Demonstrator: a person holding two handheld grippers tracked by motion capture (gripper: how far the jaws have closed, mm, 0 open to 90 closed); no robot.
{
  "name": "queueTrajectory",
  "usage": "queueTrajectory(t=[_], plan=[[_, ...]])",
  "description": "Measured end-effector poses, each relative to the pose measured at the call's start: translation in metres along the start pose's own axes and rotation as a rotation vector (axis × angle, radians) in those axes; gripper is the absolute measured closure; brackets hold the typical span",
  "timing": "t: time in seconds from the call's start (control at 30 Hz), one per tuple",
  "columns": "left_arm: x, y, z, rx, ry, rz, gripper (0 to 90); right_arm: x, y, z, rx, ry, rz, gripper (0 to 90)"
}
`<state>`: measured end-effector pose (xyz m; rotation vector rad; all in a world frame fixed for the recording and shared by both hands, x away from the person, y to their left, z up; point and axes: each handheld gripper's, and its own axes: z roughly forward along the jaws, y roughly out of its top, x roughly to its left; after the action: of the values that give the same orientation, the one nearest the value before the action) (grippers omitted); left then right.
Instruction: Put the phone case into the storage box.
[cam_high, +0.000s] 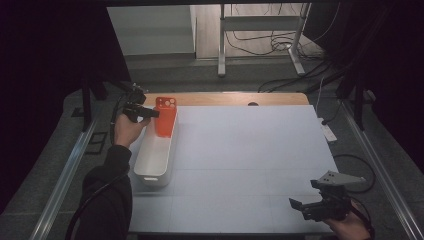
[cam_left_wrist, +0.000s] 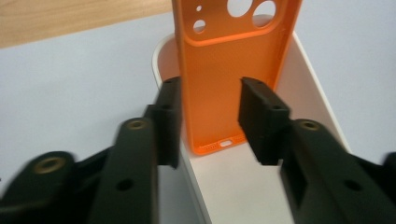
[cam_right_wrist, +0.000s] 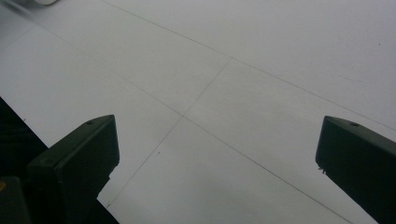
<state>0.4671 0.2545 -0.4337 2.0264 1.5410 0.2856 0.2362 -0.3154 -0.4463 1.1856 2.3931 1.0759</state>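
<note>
Orange phone case standing in the white bin

Near, the right hand-held gripper (cam_high: 303, 206) hovers wide open over the pale tabletop (cam_high: 250, 150); farther, the left hand-held gripper (cam_left_wrist: 210, 121), jaws parted off the orange silicone phone case (cam_left_wrist: 231, 70), which leans upright at the far end of the white oblong plastic bin (cam_high: 155, 155).

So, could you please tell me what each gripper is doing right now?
Left gripper: open, astride the orange phone case, not gripping.
Right gripper: open, holding nothing.
</note>
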Motion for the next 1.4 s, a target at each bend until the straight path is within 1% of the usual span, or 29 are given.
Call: queueTrajectory(t=[0.1, 0.13, 0.17, 0.23, 0.33, 0.47, 0.53, 0.6, 0.67, 0.7, 0.8, 0.9, 0.97, 1.17, 1.2, 1.3, 1.4], plan=[[-0.002, -0.001, -0.002, -0.013, 0.004, 0.016, 43.9, 0.000, 0.000, 0.000, 0.000, -0.005, -0.001, 0.0], [-0.002, -0.001, -0.002, -0.013, 0.004, 0.016, 41.6, 0.000, 0.000, 0.000, 0.001, -0.005, -0.001, 0.0], [-0.002, -0.002, -0.003, -0.019, 0.006, 0.020, 41.6, 0.000, 0.000, 0.000, 0.001, -0.005, -0.001, 0.0], [-0.003, -0.002, -0.006, -0.029, -0.001, 0.030, 31.4, 0.000, 0.000, 0.000, 0.000, -0.009, 0.002, 0.0], [-0.006, -0.002, -0.009, -0.037, 0.010, 0.051, 21.9, 0.001, 0.000, 0.000, 0.003, -0.010, -0.001, 0.0], [-0.008, -0.002, -0.012, -0.046, 0.002, 0.042, 11.1, 0.001, 0.000, 0.000, 0.006, -0.012, -0.004, 0.0], [-0.010, -0.002, -0.013, -0.045, -0.008, 0.045, 9.3, 0.001, 0.000, 0.000, 0.006, -0.012, -0.004, 0.0], [-0.011, -0.003, -0.014, -0.046, -0.010, 0.055, 6.1, 0.002, 0.000, 0.001, 0.007, -0.010, -0.005, 0.0], [-0.013, -0.005, -0.015, -0.039, -0.022, 0.075, 5.3, 0.002, 0.000, 0.001, 0.009, -0.008, -0.007, 0.0], [-0.013, -0.005, -0.015, -0.039, -0.022, 0.075, 4.4, 0.002, 0.000, 0.001, 0.009, -0.008, -0.007, 0.0], [-0.017, -0.008, -0.016, -0.027, -0.027, 0.108, 3.0, 0.002, 0.000, 0.001, 0.011, -0.009, -0.006, 0.0], [-0.020, -0.012, -0.018, -0.028, -0.027, 0.136, 1.7, 0.001, 0.000, 0.001, 0.010, -0.009, -0.003, 0.0], [-0.023, -0.015, -0.021, -0.036, -0.032, 0.152, 1.0, 0.001, 0.000, 0.001, 0.011, -0.009, -0.003, 0.0], [-0.026, -0.020, -0.025, -0.053, -0.050, 0.165, 0.1, 0.002, 0.000, 0.001, 0.012, -0.010, -0.007, 0.0], [-0.028, -0.023, -0.027, -0.062, -0.061, 0.176, 0.0, 0.002, 0.000, 0.001, 0.013, -0.010, -0.008, 0.0], [-0.030, -0.025, -0.028, -0.068, -0.067, 0.186, 0.0, 0.002, 0.000, 0.001, 0.015, -0.010, -0.010, 0.0], [-0.033, -0.028, -0.029, -0.083, -0.078, 0.205, 0.0, 0.002, 0.001, 0.002, 0.017, -0.011, -0.012, 0.0]])
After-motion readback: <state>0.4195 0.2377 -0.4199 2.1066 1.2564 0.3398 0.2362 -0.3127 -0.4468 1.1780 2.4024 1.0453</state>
